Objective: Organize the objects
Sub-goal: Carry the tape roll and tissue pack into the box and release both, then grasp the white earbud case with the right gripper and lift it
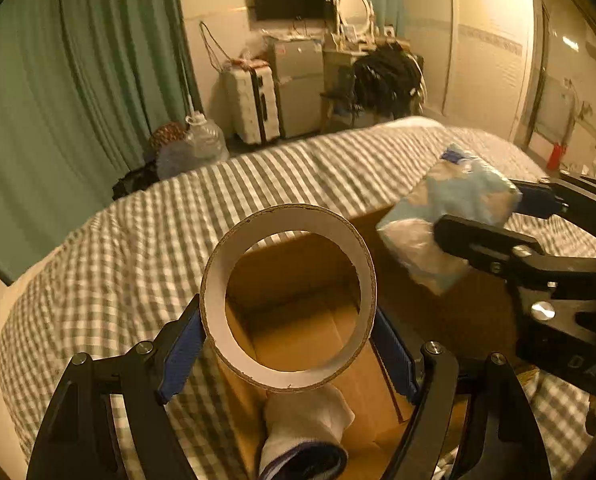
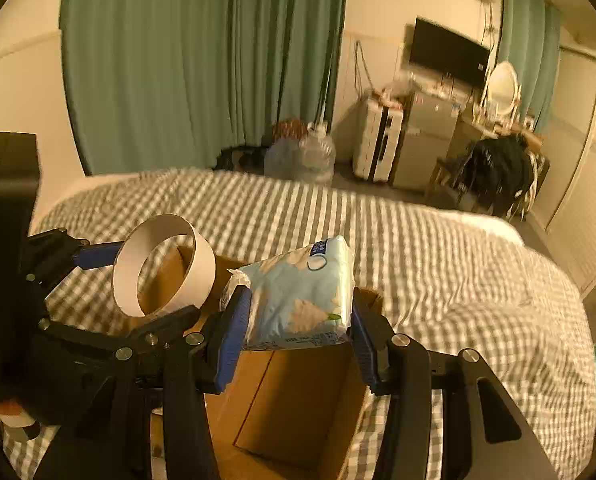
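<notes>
My left gripper [image 1: 287, 328] is shut on a white cardboard ring [image 1: 287, 380], an empty tape roll core, held above an open cardboard box [image 1: 298, 332] on the bed. The ring also shows in the right wrist view [image 2: 203, 276]. My right gripper [image 2: 298, 316] is shut on a light blue tissue pack [image 2: 298, 300], held over the same box [image 2: 293, 400]. In the left wrist view the tissue pack [image 1: 450, 208] hangs to the right of the ring, above the box's right side. A white sock [image 1: 306, 420] lies over the box's near edge.
The box sits on a bed with a grey-and-white checked cover [image 1: 137, 248]. Beyond the bed are green curtains [image 1: 57, 92], water jugs [image 1: 201, 144], a white suitcase [image 1: 253, 104], a small fridge [image 1: 298, 84] and a chair with dark clothes [image 1: 386, 76].
</notes>
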### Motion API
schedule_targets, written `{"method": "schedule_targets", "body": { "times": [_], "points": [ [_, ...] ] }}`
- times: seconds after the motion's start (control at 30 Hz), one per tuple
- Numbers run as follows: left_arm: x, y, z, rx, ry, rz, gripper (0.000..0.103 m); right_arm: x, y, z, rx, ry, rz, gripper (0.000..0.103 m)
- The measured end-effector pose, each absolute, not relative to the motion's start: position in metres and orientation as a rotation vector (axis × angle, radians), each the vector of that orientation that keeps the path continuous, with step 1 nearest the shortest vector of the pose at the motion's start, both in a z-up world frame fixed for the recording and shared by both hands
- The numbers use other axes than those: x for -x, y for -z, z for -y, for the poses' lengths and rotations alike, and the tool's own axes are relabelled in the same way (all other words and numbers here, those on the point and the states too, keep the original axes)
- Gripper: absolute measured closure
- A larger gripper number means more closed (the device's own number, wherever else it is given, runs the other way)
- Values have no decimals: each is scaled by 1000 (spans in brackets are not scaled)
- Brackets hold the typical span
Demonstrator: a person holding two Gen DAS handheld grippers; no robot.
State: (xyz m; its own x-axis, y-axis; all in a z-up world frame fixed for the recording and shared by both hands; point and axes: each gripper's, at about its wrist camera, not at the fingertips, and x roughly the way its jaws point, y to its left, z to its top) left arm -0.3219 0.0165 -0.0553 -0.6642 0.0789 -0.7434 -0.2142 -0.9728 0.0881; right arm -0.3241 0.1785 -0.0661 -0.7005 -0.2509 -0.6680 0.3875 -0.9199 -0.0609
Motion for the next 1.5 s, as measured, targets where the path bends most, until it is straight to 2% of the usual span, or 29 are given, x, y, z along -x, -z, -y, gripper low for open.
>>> {"method": "schedule_targets", "body": {
  "times": [0.23,0.5,0.6,0.63,0.83,1.1,1.27,1.5],
  "points": [
    [333,82,-23,1234,-2667,-261,22,341,110,-182,-1101,2531,-257,55],
    [335,79,-24,1221,-2649,-269,20,346,120,-188,-1135,2527,-230,50],
    [328,71,-26,1203,-2685,-324,4,342,110,-192,-1109,2547,-202,31],
    [325,66,-26,1184,-2704,-333,3,339,104,-193,-1097,2558,-180,22],
    [296,19,-14,1104,-2770,-287,3,315,56,-205,-1004,2634,-105,15],
    [225,-83,5,907,-2873,-185,2,241,-40,-214,-814,2748,-158,14],
    [172,-137,10,791,-2913,-191,1,182,-102,-214,-682,2803,-204,13],
    [106,-160,23,741,-2922,-156,1,96,-147,-217,-588,2817,-234,12]
  ]
}}
